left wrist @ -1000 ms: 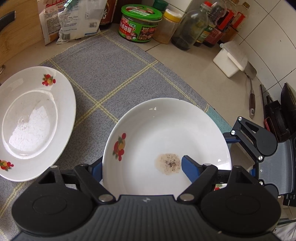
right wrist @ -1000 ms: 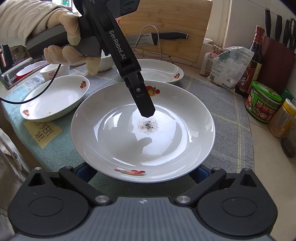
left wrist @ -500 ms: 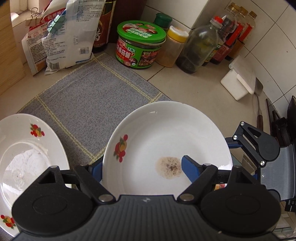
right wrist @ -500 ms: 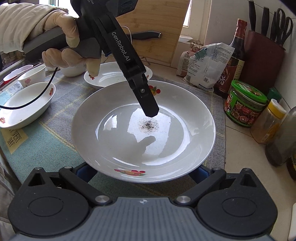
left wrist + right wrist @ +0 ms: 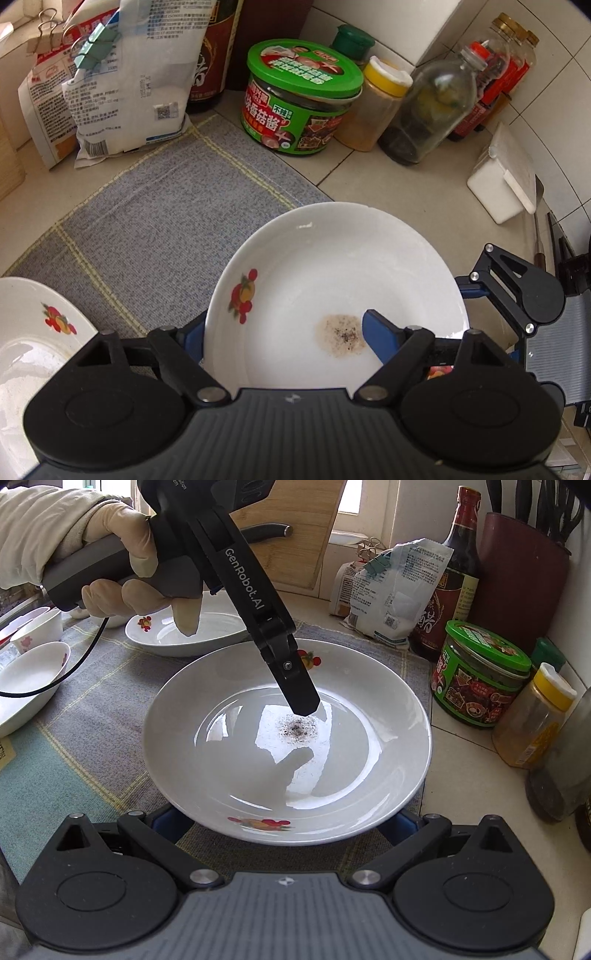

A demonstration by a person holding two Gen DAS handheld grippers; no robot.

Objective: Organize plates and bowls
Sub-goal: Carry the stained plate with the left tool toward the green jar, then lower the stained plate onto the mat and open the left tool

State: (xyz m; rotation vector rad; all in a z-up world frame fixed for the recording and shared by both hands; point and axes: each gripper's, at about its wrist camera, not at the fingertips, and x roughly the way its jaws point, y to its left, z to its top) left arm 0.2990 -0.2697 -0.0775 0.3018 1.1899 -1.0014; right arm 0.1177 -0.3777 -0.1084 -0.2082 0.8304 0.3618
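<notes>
A white deep plate [image 5: 332, 266] with fruit decals and a speckled stain hangs over the right edge of the grey mat [image 5: 155, 229]. My left gripper [image 5: 284, 332] is shut on its rim, one blue finger inside the dish and the other under it. In the right wrist view that inner finger [image 5: 299, 698] reaches down to the stain on the plate [image 5: 240, 775]. My right gripper [image 5: 288, 823] has both fingers wide apart, with their tips hidden beneath the plate's near rim. A second plate [image 5: 33, 332] lies to the left, with more white bowls [image 5: 26, 675] beyond it.
A green-lidded jar [image 5: 303, 99], a yellow-capped jar [image 5: 376, 107] and dark bottles [image 5: 436, 107] crowd the wall just past the plate. Clipped bags [image 5: 110, 85] lean at the mat's far edge. A white box [image 5: 498, 184] sits to the right, and a knife block [image 5: 524, 565] stands in the corner.
The plate and both grippers have moved together to the right, toward the jars and bottles. The second plate has slid toward the left edge of the left wrist view.
</notes>
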